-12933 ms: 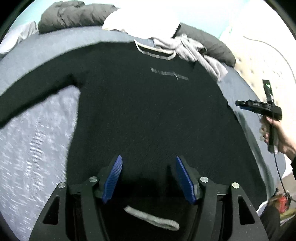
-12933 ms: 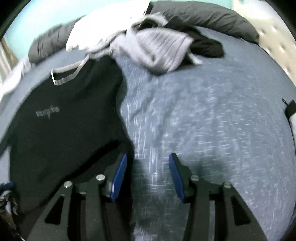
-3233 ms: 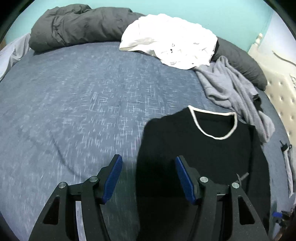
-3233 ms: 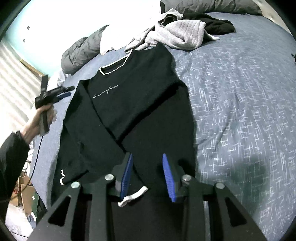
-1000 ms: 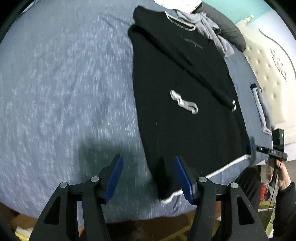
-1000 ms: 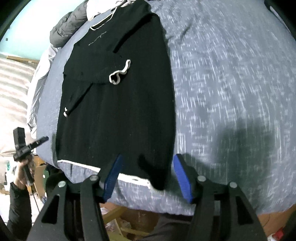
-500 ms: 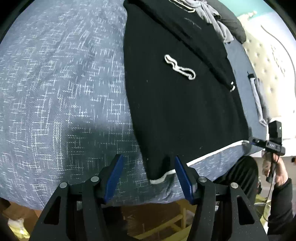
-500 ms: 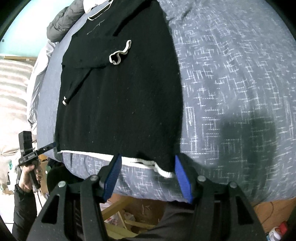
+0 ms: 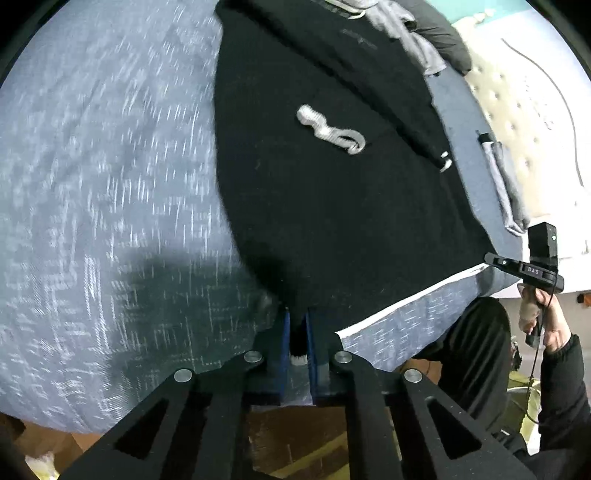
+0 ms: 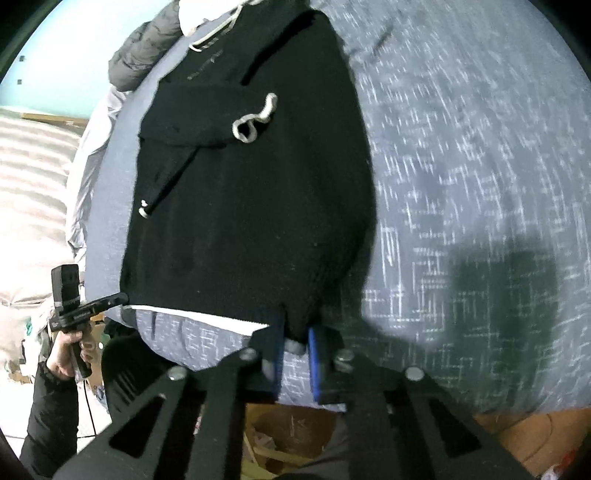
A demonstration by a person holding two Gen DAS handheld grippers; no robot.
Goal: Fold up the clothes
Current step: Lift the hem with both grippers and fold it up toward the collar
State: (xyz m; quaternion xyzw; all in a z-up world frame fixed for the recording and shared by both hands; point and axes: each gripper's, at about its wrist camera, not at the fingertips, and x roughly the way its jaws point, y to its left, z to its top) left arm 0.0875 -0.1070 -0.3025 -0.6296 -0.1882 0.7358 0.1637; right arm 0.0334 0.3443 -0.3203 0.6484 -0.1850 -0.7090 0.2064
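At the bed's (image 9: 110,184) near edge, both my claws have just closed on the sweater's (image 9: 325,192) white-trimmed hem: left claw (image 9: 297,325) clamps one bottom corner, right claw (image 10: 295,332) the other. Its sleeves lie folded across the body, spread flat on the blue bed.

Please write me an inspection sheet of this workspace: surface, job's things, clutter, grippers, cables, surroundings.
Surface: blue bed cover.
Job's things: black sweater lying flat, both sleeves folded over its front.
Clutter: grey garment and dark duvet at the far end.
Grippers: left gripper and right gripper have just closed, one on each bottom hem corner.
Cables: thin cable below the right hand.
Surroundings: tufted headboard.
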